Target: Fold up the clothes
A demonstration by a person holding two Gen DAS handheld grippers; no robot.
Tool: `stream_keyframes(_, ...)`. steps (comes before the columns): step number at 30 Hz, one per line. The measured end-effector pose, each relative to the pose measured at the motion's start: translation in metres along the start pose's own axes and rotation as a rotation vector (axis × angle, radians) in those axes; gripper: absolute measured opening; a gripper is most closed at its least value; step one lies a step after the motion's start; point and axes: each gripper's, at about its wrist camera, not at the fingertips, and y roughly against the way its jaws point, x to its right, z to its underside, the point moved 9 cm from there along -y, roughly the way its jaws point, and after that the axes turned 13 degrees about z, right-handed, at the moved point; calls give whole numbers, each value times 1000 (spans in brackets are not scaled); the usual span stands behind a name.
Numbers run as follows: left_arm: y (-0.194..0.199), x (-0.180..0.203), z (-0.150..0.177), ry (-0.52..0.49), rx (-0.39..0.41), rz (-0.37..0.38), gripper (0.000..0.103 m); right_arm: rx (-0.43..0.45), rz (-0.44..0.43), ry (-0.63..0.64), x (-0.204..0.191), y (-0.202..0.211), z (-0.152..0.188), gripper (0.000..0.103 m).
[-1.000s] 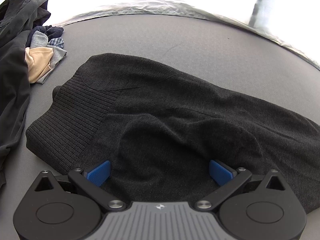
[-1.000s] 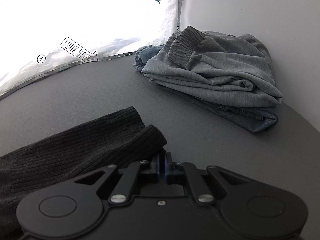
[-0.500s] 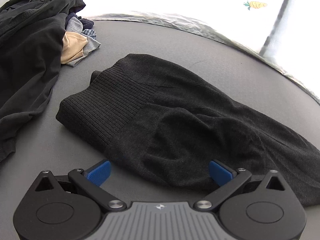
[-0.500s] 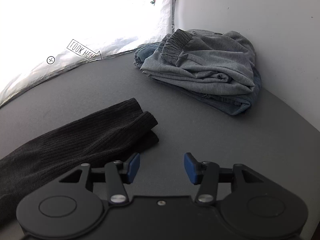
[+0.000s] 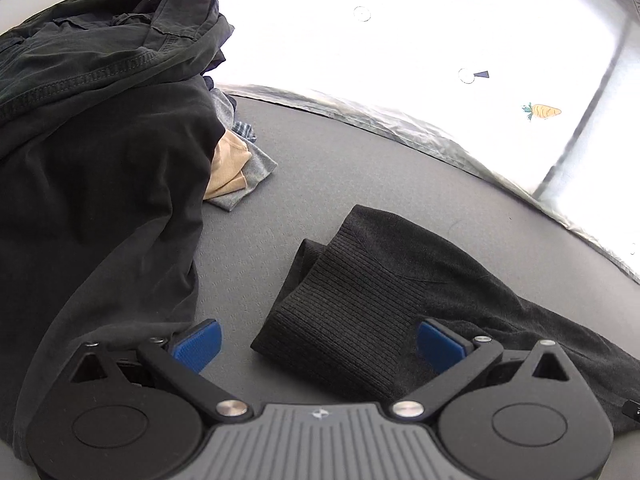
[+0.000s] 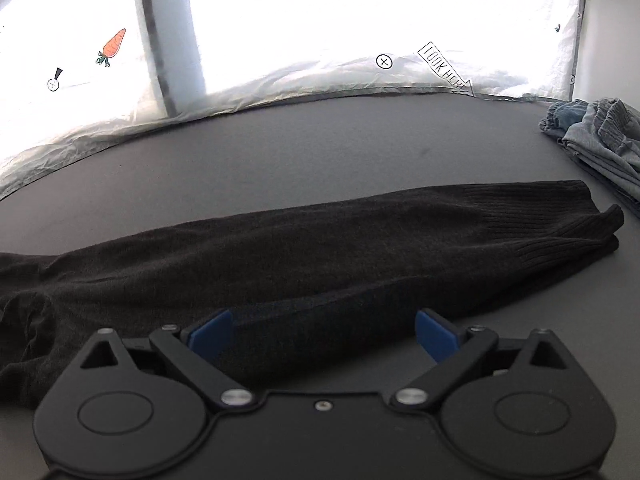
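Note:
A dark charcoal knit garment with ribbed ends lies folded into a long strip on the grey table. In the left wrist view its ribbed left end sits between the fingers of my open, empty left gripper. In the right wrist view the garment stretches across, ribbed end at the right. My right gripper is open and empty over its near edge.
A heap of dark unfolded clothes with tan and blue-grey pieces lies at the left. A folded stack of grey and denim clothes sits at the far right. White crinkled sheeting borders the table's far edge.
My right gripper opened, let go of the ribbed end, and swung left along the garment. My left gripper stayed open and moved left to the garment's ribbed end near the dark heap.

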Motion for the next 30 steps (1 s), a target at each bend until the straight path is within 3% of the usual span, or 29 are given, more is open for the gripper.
stream_keyframes(4,-27,-8,-12,-75,-34,64,103,-15,-9,82,-42,9,15,99)
stream_keyframes(9,-52,-13,0,-45,-92,154,100,-28,45,165,-56,18,28,99)
stream_keyframes(11,-52,-15,5,-20,-84,170,86,-37,54,164,-55,18,30,99)
stream_keyframes(13,-47,-15,8,-14,-62,175,65,-42,60,175,-55,19,30,99)
stream_keyframes(14,-44,-14,9,-18,-48,175,61,-41,62,186,-55,19,30,99)
stream_keyframes(16,-37,-13,11,-29,-27,177,44,-43,64,199,-56,18,29,100)
stream_keyframes(17,-34,-12,11,-36,-21,179,42,-48,62,197,-57,17,28,100)
stream_keyframes(22,-28,-9,8,-41,-9,194,41,-136,15,70,-51,5,27,102)
stream_keyframes(23,-30,-8,8,-30,-18,207,46,-152,4,42,-49,3,28,102)
stream_keyframes(25,-35,-6,8,-15,-50,247,74,-158,-12,16,-47,2,29,103)
stream_keyframes(30,-47,-2,6,-52,-73,235,72,-133,-16,27,-48,5,33,103)
